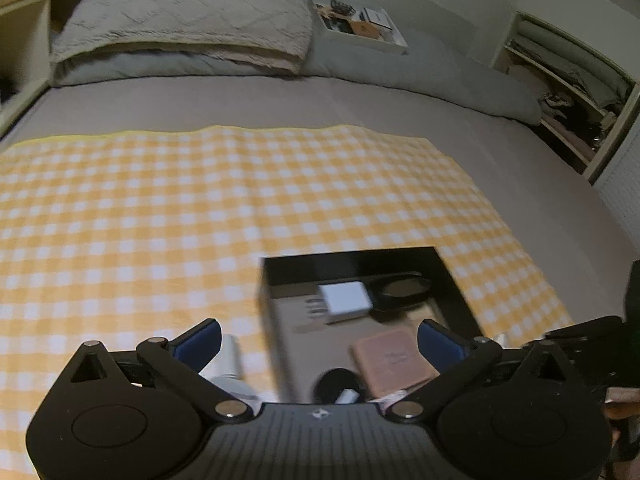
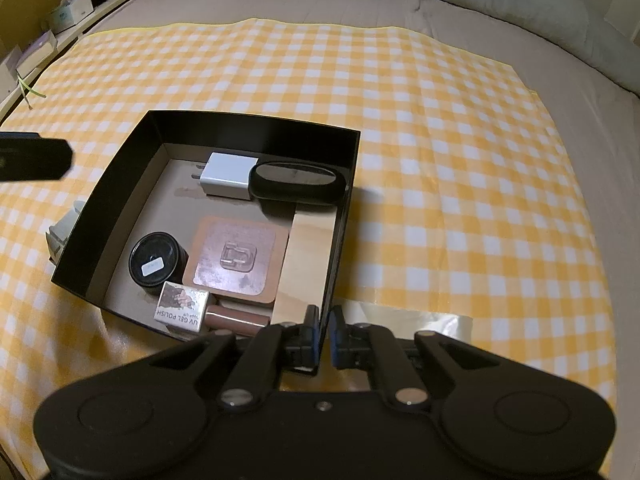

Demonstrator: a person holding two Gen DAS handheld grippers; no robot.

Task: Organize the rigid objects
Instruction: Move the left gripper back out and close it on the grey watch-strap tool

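Glossy black box [image 2: 256, 128] rests on checked cloth [image 2: 440, 160], square-cornered.

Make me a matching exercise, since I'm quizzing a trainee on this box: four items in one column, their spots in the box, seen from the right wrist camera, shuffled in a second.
Items:
1. white charger
2. black oval case
3. round black jar
4. UV gel polish box

Places in the black box:
A. far right corner
B. near edge, in front of the jar
C. far wall, left of the oval case
D. left of the copper-coloured square card

Pairs: 1-C, 2-A, 3-D, 4-B
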